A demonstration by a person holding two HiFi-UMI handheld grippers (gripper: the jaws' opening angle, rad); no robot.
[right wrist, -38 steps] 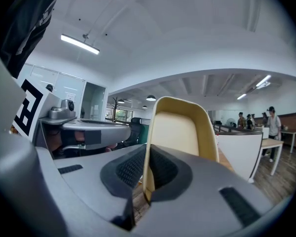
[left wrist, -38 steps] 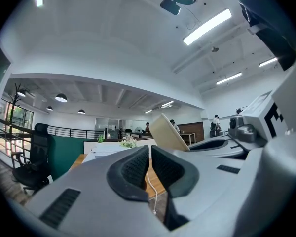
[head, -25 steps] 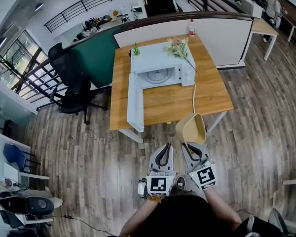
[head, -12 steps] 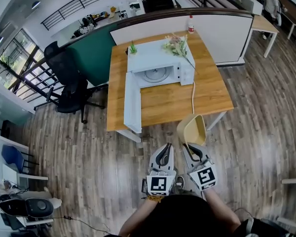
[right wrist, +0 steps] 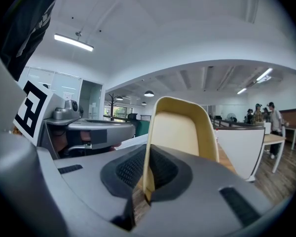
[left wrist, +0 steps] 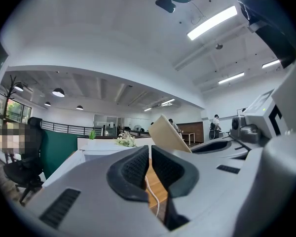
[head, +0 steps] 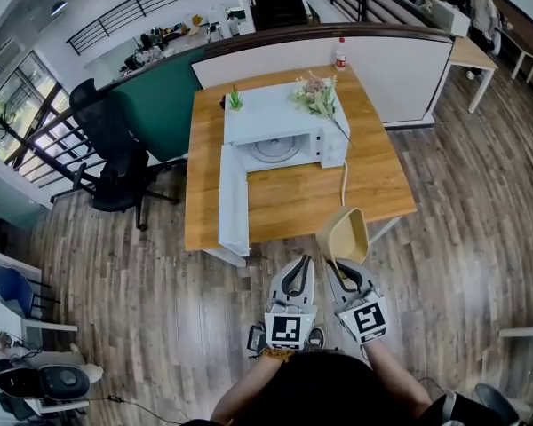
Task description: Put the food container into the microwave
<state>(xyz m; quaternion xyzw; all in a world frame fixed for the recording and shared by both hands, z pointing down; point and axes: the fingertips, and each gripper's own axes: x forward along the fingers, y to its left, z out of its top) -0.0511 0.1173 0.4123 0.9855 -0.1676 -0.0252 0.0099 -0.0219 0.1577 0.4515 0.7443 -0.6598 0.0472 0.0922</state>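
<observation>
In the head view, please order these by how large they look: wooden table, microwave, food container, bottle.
1. wooden table
2. microwave, door open
3. food container; it is nearer the camera, so it looks larger than it is
4. bottle, clearly smallest

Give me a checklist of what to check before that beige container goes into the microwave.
1. Grip: right hand-held gripper is clamped on the food container rim: ok.
2. Microwave door swung wide open: ok.
3. Turntable looks bare: ok.
4. Container close enough to the opening: not ok; it hangs over the floor, short of the table.
5. Left hand-held gripper closed and empty: ok.
6. White cable on the table clear of the path: cannot tell.
</observation>
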